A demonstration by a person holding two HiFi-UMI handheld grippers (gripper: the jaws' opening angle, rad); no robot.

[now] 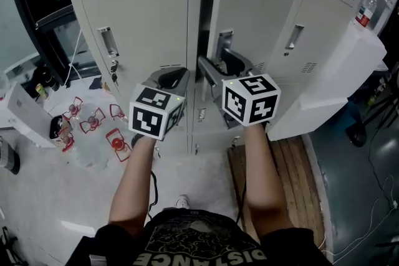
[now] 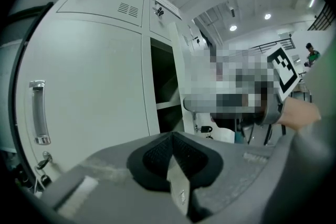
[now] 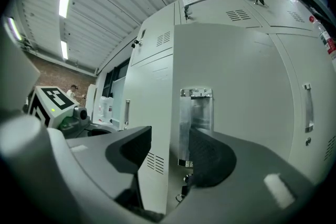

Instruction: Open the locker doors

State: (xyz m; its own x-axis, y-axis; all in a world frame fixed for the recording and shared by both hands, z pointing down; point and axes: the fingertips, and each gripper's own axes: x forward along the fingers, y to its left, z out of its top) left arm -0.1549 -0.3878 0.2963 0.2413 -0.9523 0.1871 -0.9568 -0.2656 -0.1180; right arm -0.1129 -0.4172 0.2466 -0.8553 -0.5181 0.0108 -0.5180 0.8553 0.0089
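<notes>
While straddling the free edge of the ajar middle door point(image 1: 255, 9), beside its handle point(image 1: 223, 42), with the right claw point(image 3: 170, 136) spread wide, apparently partway through swinging that door open. Holding the left claw point(image 2: 172, 139) shut, empty, before the closed left door point(image 1: 137, 15). Next, likely: draw the edge outward, then tackle the left door.

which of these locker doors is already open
The middle door, swung out with a dark gap at its left edge; the fingers of the right gripper straddle that edge. The left door and right door sit shut, flush.
</notes>
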